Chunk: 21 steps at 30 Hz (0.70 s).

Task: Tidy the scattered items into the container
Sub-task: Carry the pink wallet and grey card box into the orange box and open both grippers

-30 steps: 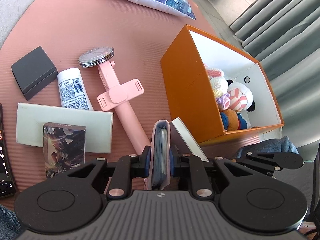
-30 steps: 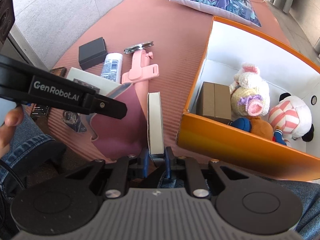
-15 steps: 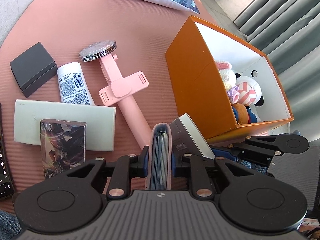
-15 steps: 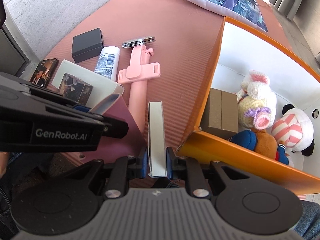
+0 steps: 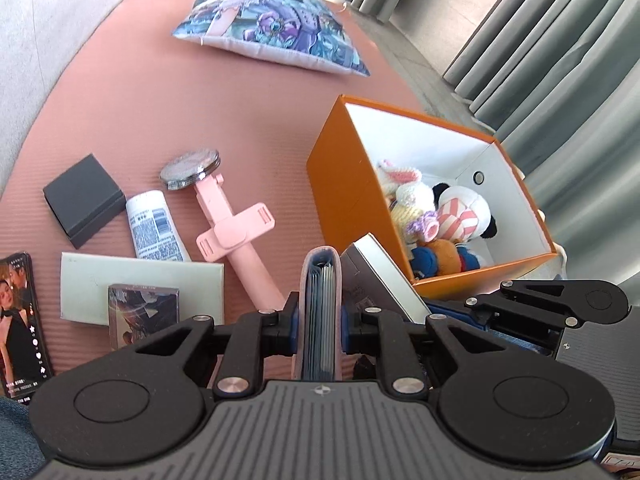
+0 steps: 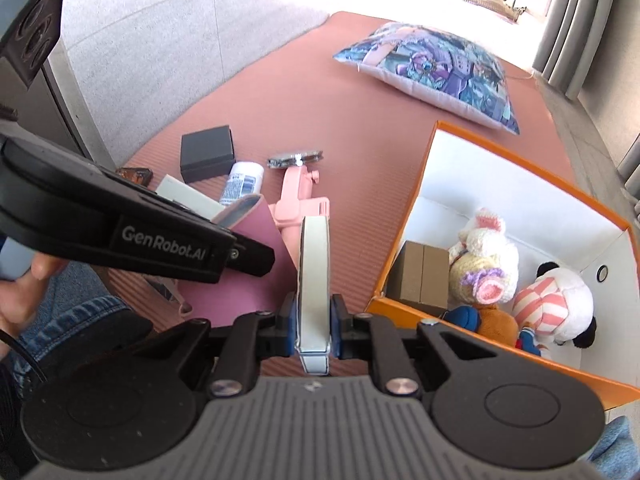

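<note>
My left gripper [image 5: 319, 328] is shut on a pink card holder [image 5: 320, 304], held upright above the mat. My right gripper [image 6: 314, 320] is shut on a thin white box [image 6: 314, 268], held on edge left of the orange box [image 6: 404, 236]. The orange box [image 5: 344, 184] has white inner walls and holds plush toys [image 6: 492, 264] and a brown carton [image 6: 424, 276]. On the mat lie a pink selfie stick [image 5: 232, 232], a round mirror [image 5: 190, 164], a white tube [image 5: 154, 226], a black box [image 5: 82, 200], a flat white box [image 5: 140, 280] and a card pack [image 5: 142, 312].
A printed cushion [image 5: 272, 28] lies at the far end of the pink mat [image 5: 160, 100]. A phone [image 5: 20, 320] lies at the left edge. Grey curtains [image 5: 540, 40] hang behind the orange box. Jeans-clad legs [image 6: 72, 320] are near the right gripper.
Both grippers have risen and pulled back with their items, so more of the mat and the cushion shows. The white box has moved nearer the orange box's near corner.
</note>
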Motion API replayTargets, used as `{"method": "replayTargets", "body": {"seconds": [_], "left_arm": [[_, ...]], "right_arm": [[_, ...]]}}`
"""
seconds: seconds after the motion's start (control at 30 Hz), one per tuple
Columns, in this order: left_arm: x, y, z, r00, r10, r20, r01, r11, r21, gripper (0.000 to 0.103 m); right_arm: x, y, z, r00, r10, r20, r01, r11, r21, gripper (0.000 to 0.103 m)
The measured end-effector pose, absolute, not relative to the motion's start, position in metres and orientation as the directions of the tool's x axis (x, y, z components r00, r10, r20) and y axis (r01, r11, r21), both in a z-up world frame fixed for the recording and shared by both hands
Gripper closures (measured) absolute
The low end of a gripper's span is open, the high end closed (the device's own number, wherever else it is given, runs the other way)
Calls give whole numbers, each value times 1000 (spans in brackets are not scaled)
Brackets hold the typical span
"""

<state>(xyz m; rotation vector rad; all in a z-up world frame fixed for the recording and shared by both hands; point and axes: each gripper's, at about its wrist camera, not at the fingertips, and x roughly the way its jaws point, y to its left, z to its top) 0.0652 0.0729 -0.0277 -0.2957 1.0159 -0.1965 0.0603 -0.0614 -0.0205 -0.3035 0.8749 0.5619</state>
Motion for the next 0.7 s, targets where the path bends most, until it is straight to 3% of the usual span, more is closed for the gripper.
{"method": "replayTargets", "body": {"seconds": [0.33,0.7], "left_arm": [[73,56,24,656,-289,-698,42,936,-349,83],[127,18,25,705,-305,-641,58,924,-377,83]], "right_arm": [[59,-83,32,677,358,-642,-498,866,-42,85],[99,-130,32,773,312,-553,-354,935,33,85]]}}
